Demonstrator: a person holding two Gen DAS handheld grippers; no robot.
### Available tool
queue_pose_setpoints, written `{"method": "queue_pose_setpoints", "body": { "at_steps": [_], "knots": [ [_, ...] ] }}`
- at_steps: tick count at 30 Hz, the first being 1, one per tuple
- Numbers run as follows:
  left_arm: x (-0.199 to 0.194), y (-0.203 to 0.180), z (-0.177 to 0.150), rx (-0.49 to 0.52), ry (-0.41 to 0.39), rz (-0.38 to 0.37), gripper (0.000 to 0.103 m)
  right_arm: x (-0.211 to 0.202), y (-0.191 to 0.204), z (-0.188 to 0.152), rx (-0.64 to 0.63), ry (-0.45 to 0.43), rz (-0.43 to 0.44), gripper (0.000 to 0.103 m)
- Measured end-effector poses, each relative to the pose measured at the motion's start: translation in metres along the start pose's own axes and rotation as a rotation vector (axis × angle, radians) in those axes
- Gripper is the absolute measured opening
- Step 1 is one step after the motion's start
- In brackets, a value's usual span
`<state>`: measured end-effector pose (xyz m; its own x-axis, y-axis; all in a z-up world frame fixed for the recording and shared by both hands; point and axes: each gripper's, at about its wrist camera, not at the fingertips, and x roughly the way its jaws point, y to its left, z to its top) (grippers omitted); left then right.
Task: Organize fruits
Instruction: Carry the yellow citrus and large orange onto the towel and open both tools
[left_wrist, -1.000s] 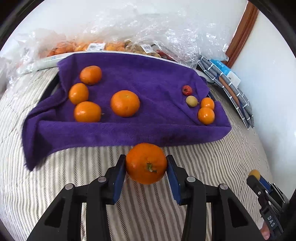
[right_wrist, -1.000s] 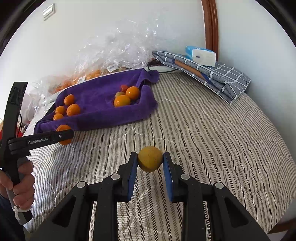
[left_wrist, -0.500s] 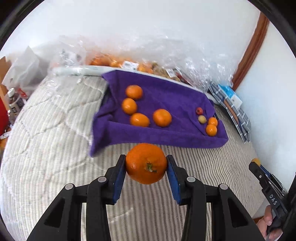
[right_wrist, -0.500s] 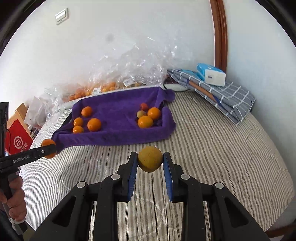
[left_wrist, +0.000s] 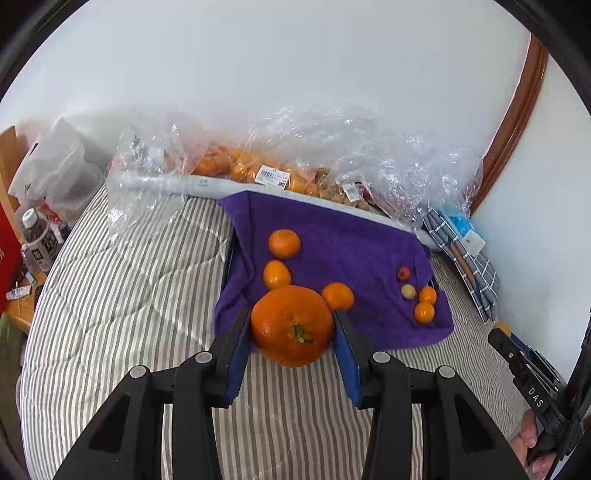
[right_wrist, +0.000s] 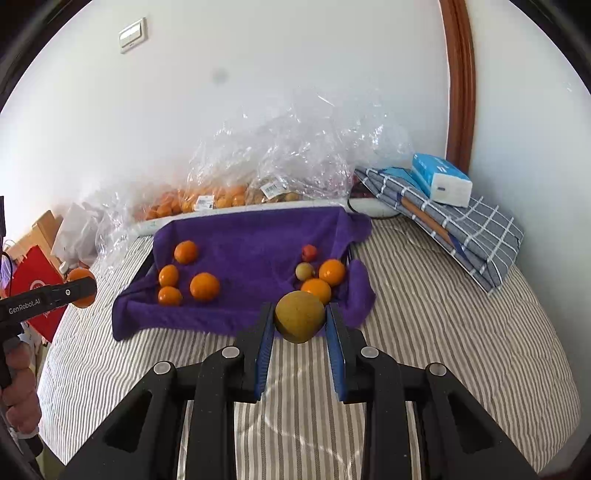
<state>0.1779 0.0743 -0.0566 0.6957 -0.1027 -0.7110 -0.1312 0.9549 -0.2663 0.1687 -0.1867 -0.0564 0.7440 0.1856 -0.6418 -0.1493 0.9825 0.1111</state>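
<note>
My left gripper is shut on a large orange, held in the air over the striped bed short of the purple towel. My right gripper is shut on a yellow-green fruit, also above the bed near the towel's front edge. On the towel, several oranges lie in a group at the left. A second group at the right holds two oranges, a small pale fruit and a small red fruit. The left gripper with its orange shows at the right wrist view's left edge.
Clear plastic bags of fruit lie along the wall behind the towel. A folded checked cloth with a tissue pack sits at the right. A red bag, bottles and a white bag stand left of the bed.
Both grippers have risen and drawn back from the towel with their fruit still held; the towel and bags now look smaller and farther off.
</note>
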Motion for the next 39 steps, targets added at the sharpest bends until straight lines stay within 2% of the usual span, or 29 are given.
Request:
{"method": "queue_pose_setpoints", "body": {
  "at_steps": [10, 17, 22, 24, 29, 35, 39],
  "knots": [
    [0.048, -0.010, 0.043, 0.018, 0.016, -0.020, 0.041, 0.048, -0.002, 0.048, -0.015, -0.016, 0.010, 0.028],
    [0.088, -0.012, 0.059, 0.011, 0.054, -0.039, 0.041, 0.089, -0.001, 0.063, -0.037, -0.016, 0.022, 0.028],
    [0.110, -0.013, 0.061, 0.007, 0.083, -0.050, 0.041, 0.117, -0.002, 0.065, -0.037, 0.006, 0.051, 0.028],
    [0.117, -0.014, 0.061, 0.006, 0.093, -0.057, 0.041, 0.128, -0.001, 0.062, -0.041, 0.010, 0.099, 0.028],
    [0.135, -0.013, 0.061, 0.000, 0.123, -0.071, 0.041, 0.150, 0.005, 0.053, -0.047, 0.052, 0.153, 0.028],
    [0.150, -0.015, 0.056, 0.003, 0.157, -0.086, 0.041, 0.168, 0.016, 0.040, -0.083, 0.104, 0.167, 0.028],
    [0.151, -0.019, 0.054, 0.021, 0.166, -0.088, 0.041, 0.170, 0.023, 0.033, -0.122, 0.107, 0.177, 0.028]
  ]
}}
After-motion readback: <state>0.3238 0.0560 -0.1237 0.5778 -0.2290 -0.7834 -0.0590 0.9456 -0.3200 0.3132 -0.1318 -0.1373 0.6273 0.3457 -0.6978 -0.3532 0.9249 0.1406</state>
